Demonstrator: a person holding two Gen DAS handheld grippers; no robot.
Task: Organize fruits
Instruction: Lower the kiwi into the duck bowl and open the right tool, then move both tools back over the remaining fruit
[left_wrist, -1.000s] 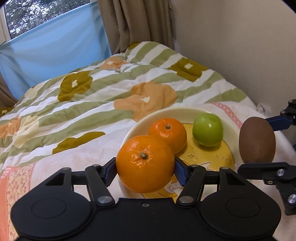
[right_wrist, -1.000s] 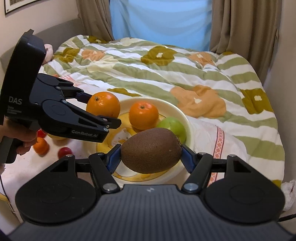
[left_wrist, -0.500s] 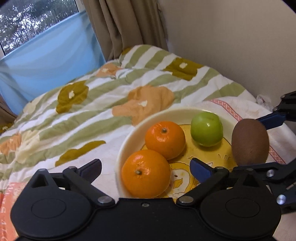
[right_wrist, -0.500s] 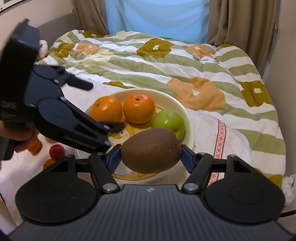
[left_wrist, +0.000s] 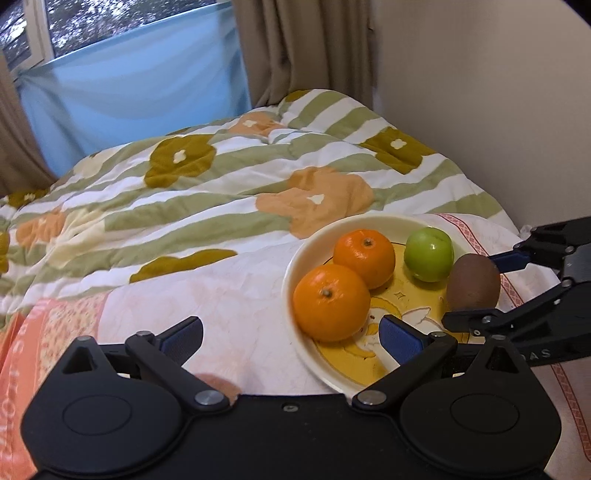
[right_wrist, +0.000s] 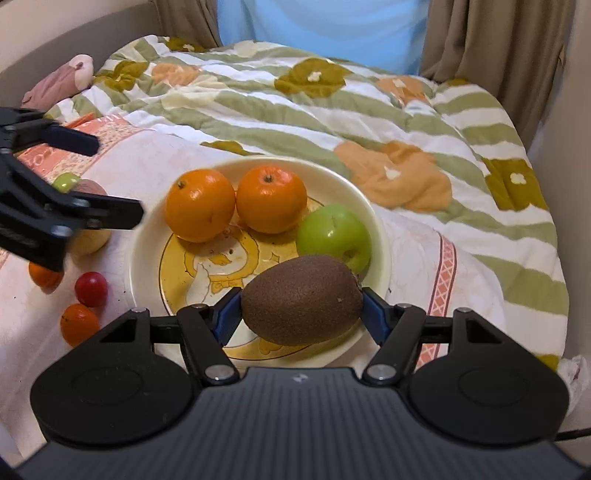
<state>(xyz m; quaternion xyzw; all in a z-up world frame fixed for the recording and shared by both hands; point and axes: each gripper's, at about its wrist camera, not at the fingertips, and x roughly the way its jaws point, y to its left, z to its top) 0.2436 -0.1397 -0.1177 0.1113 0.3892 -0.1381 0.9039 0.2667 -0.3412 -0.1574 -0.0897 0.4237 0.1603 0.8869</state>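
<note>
A cream bowl (right_wrist: 380, 236) with a yellow picture inside rests on the bed. It holds two oranges (right_wrist: 199, 205) (right_wrist: 271, 198) and a green apple (right_wrist: 334, 232). My right gripper (right_wrist: 301, 314) is shut on a brown kiwi (right_wrist: 303, 299) just over the bowl's near rim. In the left wrist view the bowl (left_wrist: 295, 258) lies to the right, with the nearer orange (left_wrist: 330, 302), the apple (left_wrist: 428, 254) and the held kiwi (left_wrist: 472, 282). My left gripper (left_wrist: 291, 338) stands wide open and holds nothing, drawn back left of the bowl.
Left of the bowl on the white cloth lie a red cherry tomato (right_wrist: 91, 288), small orange fruits (right_wrist: 79, 324), a yellowish fruit (right_wrist: 88, 242) and a small green one (right_wrist: 66, 181). A striped flowered quilt (right_wrist: 332, 110) covers the bed. A wall (left_wrist: 498, 92) stands at the right.
My left gripper opened and let go of the orange, which now lies in the bowl, then drew back up and to the left. The right gripper sank toward the bowl with the kiwi.
</note>
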